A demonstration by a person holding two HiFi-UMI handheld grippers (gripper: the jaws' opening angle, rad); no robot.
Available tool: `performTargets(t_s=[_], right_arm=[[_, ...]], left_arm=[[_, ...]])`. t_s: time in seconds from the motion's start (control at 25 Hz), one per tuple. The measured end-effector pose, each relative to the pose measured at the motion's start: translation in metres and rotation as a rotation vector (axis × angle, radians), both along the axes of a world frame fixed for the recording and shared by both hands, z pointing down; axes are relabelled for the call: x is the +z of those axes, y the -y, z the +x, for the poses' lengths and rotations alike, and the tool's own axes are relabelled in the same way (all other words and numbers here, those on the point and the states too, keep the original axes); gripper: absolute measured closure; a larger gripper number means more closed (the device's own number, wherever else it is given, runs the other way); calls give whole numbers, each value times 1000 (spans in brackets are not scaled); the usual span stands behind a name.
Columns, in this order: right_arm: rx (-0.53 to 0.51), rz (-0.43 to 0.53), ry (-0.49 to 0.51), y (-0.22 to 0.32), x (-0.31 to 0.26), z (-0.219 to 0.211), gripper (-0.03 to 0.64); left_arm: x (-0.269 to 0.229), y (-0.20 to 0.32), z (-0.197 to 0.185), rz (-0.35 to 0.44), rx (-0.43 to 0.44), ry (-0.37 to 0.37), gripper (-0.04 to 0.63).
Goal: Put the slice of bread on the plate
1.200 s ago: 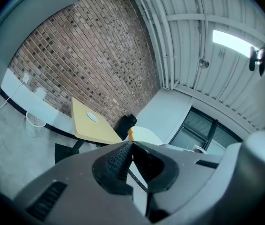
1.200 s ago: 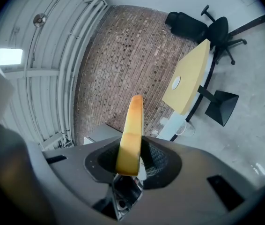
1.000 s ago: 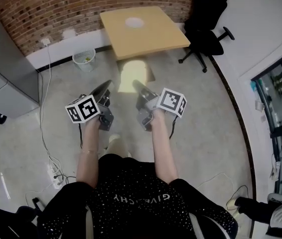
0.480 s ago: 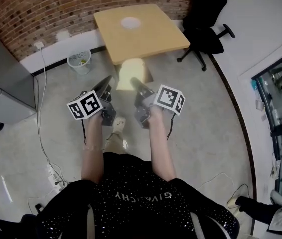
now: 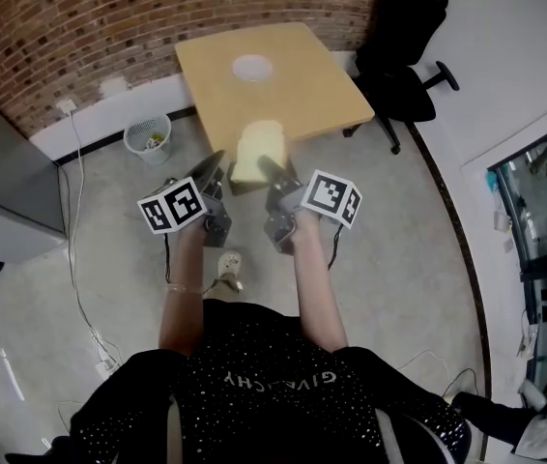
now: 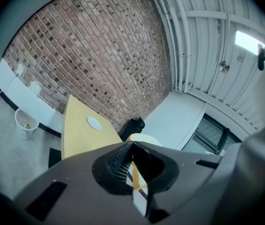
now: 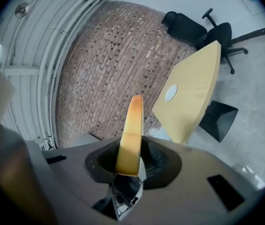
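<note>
Between my two grippers, a pale slice of bread (image 5: 259, 151) with a tan crust stands on edge over the near edge of the wooden table (image 5: 302, 75). The right gripper (image 5: 266, 164) is shut on its lower part; in the right gripper view the slice (image 7: 130, 135) rises edge-on out of the jaws (image 7: 130, 161). My left gripper (image 5: 219, 159) also pinches it: the crust (image 6: 134, 172) runs through the narrow jaw gap (image 6: 133, 163). A small white plate (image 5: 251, 67) lies toward the table's far side, also visible as the plate (image 6: 94, 122) and the plate (image 7: 171, 92).
A black office chair (image 5: 404, 56) stands right of the table. A mesh wastebasket (image 5: 148, 135) sits by the brick wall (image 5: 90, 27) at left, with a cable (image 5: 78, 259) running over the floor. A grey cabinet (image 5: 3, 191) fills the left edge. The table's dark base (image 7: 219, 118) is under it.
Both grippers have moved forward together with the bread toward the table. The slice was over the floor short of the table and now overlaps its near edge.
</note>
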State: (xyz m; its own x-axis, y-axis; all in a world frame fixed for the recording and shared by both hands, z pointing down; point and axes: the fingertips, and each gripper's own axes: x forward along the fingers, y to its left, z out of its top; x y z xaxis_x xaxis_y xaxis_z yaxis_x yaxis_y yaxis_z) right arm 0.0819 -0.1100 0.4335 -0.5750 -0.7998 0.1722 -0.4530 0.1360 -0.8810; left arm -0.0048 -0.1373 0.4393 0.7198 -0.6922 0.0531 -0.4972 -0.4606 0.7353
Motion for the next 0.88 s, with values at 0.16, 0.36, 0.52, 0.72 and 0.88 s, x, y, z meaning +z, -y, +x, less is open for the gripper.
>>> performTargets(t_s=[0.16,0.36,0.52,0.72,0.88], right_arm=[[11,-2,2,46,-4,4,522],[27,-4,4,100,-4,15,522],[55,7,2,140,-4,25,522],[102,11,4,174,4,39,522],[154,34,31,193,4,53,522]], left_arm=[[-7,48,-1,1,-4,-3,583],[-10,106,9,6,20,3,583],[-12,148,18,13,50,8,583],[-5,184,26,17,80,29,583],[-6,202,26,33,93,30,583]])
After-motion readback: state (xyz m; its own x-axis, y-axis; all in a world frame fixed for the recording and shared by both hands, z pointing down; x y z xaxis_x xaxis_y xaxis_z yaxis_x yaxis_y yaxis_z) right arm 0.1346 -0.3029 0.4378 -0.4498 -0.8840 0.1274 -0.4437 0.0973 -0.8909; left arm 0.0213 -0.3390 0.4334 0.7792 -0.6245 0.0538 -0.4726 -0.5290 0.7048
